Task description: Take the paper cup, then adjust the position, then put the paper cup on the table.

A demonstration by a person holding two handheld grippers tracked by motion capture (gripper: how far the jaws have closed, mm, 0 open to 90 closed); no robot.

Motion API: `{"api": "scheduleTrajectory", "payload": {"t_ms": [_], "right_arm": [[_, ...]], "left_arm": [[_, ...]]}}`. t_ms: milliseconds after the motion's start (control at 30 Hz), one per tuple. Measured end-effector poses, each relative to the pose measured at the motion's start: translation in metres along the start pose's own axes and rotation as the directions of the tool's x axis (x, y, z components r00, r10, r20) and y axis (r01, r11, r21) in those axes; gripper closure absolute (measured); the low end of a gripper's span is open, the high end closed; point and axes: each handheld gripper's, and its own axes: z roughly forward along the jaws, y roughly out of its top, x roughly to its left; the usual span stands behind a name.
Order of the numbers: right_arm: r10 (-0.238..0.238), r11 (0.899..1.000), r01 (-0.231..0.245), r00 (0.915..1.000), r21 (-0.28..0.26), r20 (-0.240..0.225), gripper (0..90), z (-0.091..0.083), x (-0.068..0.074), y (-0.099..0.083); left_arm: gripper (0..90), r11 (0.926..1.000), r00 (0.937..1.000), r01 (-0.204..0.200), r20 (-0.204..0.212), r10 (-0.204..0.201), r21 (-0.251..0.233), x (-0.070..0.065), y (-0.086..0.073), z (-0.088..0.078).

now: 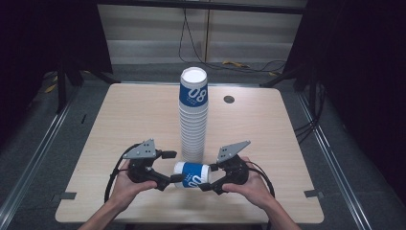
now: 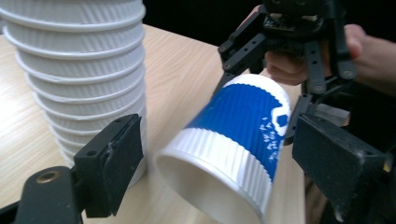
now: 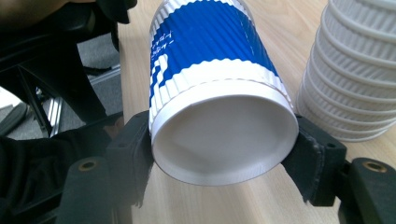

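Cup (image 1: 191, 174), blue-and-white ribbed paper one, lies on its side above the table (image 1: 124, 120), held between the two grippers near the person's edge, just in front of the tall stack of cups (image 1: 194, 120). Right gripper (image 1: 207, 184) is pinching it at the base end: in right gripper view the cup (image 3: 219, 93) bottom faces the cam and both black pads press its white lower band, one each side. Left gripper (image 1: 167, 181) sits at the cup's open mouth end; in left gripper view its jaws are spread, cup (image 2: 233, 144) rim lying between them w/ a gap to the left pad, right pad close by the cup wall but can't tell if it touches. Same view shows the right gripper (image 2: 261, 102) farther off, clamped on the cup's far end, w/ a hand (image 2: 299, 60) behind it. Stack of cups (image 2: 79, 70) stands upright, just beside the left jaw in that view; in right gripper view the stack (image 3: 355, 70) is at right, near the held cup but apart from it. Top cup of the stack is blue-banded w/ "08" on it, rest below show white rims. Small dark round disc (image 1: 229, 99) sits on the table past the stack, to its right.
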Motion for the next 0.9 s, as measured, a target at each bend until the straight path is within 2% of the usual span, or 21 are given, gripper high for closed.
{"api": "scheduleTrajectory", "payload": {"t_ms": [133, 167, 233, 433, 467, 567, 600, 767, 833, 900], "right_arm": [[0.002, 0.999, -0.002, 1.0, -0.044, -0.002, 31.6, -0.001, 0.0, -0.004], [0.0, 0.998, 0.001, 0.9999, -0.064, 0.016, 31.7, -0.002, 0.0, -0.004], [0.007, 0.995, -0.006, 1.0, -0.097, 0.006, 31.7, -0.004, -0.002, -0.006], [0.013, 0.99, -0.015, 0.9999, -0.139, -0.009, 31.6, -0.009, -0.002, -0.008], [0.012, 0.988, -0.015, 0.9996, -0.154, -0.024, 31.6, -0.009, -0.003, -0.009], [0.012, 0.987, -0.016, 0.9995, -0.159, -0.03, 31.5, -0.01, -0.003, -0.01], [-0.006, 0.988, 0.0, 0.9993, -0.155, -0.036, 31.4, -0.009, -0.001, -0.01], [-0.016, 0.983, 0.003, 0.9975, -0.183, -0.069, 31.3, -0.008, 0.0, -0.011], [-0.022, 0.98, 0.012, 0.9985, -0.196, -0.05, 31.3, -0.007, 0.0, -0.012], [-0.025, 0.98, 0.014, 0.9983, -0.199, -0.052, 31.3, -0.007, -0.001, -0.012]], "left_arm": [[16.1, 0.9994, 1.0, -0.001, -0.006, 0.001, -0.033, -0.003, 0.001, -0.001], [16.1, 0.9994, 0.9999, -0.007, -0.009, 0.006, -0.034, -0.003, 0.001, -0.002], [16.2, 0.9991, 0.9999, -0.01, -0.007, 0.009, -0.04, -0.004, 0.001, -0.002], [16.1, 0.9993, 1.0, -0.003, -0.004, 0.002, -0.036, -0.003, 0.001, -0.001], [16.1, 0.9994, 1.0, -0.004, -0.006, 0.004, -0.036, -0.003, 0.001, -0.002], [16.1, 0.9985, 1.0, -0.004, -0.008, 0.003, -0.054, -0.004, 0.001, -0.003], [16.1, 0.9984, 1.0, 0.0, -0.003, -0.001, -0.056, -0.004, 0.002, -0.004], [15.8, 0.9981, 0.9996, 0.012, 0.026, -0.011, -0.06, -0.005, 0.001, -0.003], [15.8, 0.9979, 0.9998, 0.009, 0.021, -0.008, -0.064, -0.006, 0.001, -0.003], [15.7, 0.9976, 0.9996, 0.014, 0.025, -0.012, -0.068, -0.006, 0.001, -0.003]]}}
